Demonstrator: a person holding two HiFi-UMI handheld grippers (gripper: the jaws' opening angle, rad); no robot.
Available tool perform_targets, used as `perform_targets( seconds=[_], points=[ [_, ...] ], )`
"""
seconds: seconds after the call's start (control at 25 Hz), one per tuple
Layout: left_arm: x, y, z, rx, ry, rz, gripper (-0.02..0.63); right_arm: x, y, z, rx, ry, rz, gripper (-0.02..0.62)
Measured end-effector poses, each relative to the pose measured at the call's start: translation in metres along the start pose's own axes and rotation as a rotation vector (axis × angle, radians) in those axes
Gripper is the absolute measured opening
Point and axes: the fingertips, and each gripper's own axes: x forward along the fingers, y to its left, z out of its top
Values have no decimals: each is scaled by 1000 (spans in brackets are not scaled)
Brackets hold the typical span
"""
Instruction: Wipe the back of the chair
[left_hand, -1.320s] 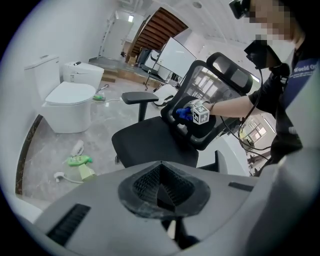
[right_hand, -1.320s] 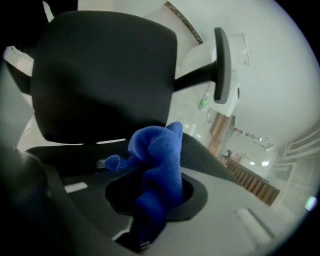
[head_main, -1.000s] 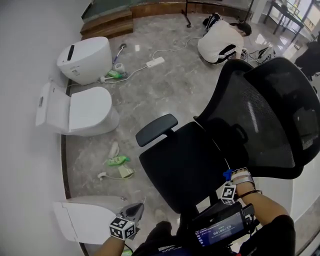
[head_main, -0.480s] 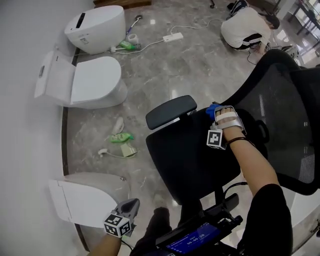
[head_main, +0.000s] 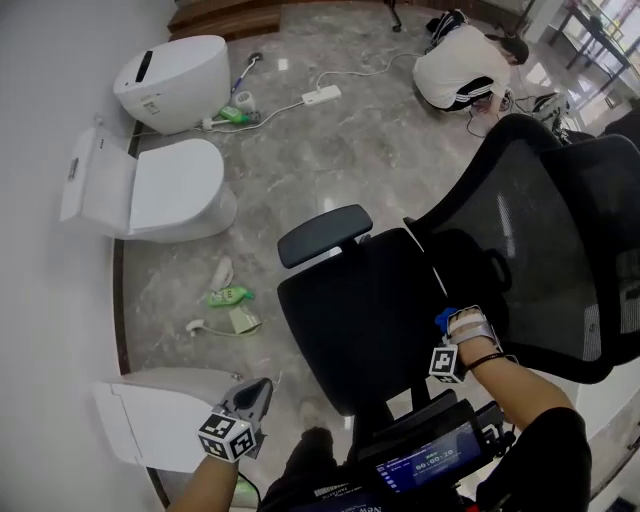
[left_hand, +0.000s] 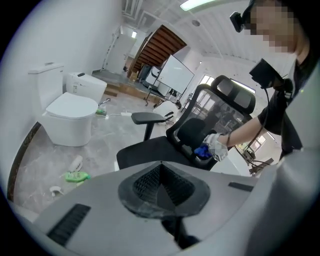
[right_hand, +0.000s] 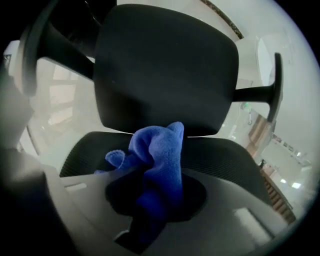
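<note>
Right gripper view shows the right gripper clamped on a blue cloth, which sticks out ahead of the jaws, just before the chair back (contact is not clear). The left gripper has its jaws together, holds nothing, and is well apart from it.

Left tool and right tool: grey shells with black ribbed pads, each bearing a cube printed with black-and-white square markers. Right hand: white straps across it, a thin black band at the wrist. Black short sleeve. Black chest device with a lit screen.
</note>
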Motion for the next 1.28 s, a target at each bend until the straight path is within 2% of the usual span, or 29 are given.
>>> perform_targets(
  seconds=[0.12,0.2,0.24,0.32,0.44,0.52,0.6,0.68,0.76,0.84,0.96,1.12,1.2,1.28],
  points=[
    [3,0,52,71,-79,-12,2,-29,69,4,-3,-21,143,74],
    [5,0,81,107,-122,-24,2,-37,70,9,18,-48,159,75],
    [7,2,91,120,-137,-27,2,-35,56,13,40,-66,127,75],
    [15,7,106,145,-159,-24,2,-25,-3,19,106,-96,8,77],
    [35,13,122,171,-174,-19,2,-5,-130,26,219,-124,-201,77],
    [47,13,123,170,-170,-23,2,8,-198,21,244,-98,-311,77],
    [58,14,117,159,-156,-27,2,20,-249,4,227,-33,-383,78],
    [67,18,105,143,-134,-25,2,28,-260,-6,160,25,-379,77],
    [72,20,96,126,-118,-22,2,36,-231,1,98,44,-313,75],
    [73,16,90,112,-110,-26,2,44,-177,7,34,51,-217,77],
    [69,7,87,113,-98,-46,2,37,-57,16,-67,46,6,75],
    [59,-1,80,116,-85,-70,2,8,100,53,-134,-15,303,75],
    [54,-5,75,115,-80,-74,2,0,128,62,-116,-34,372,74],
    [48,-5,70,112,-75,-73,2,0,114,64,-67,-52,368,75]
  ],
)
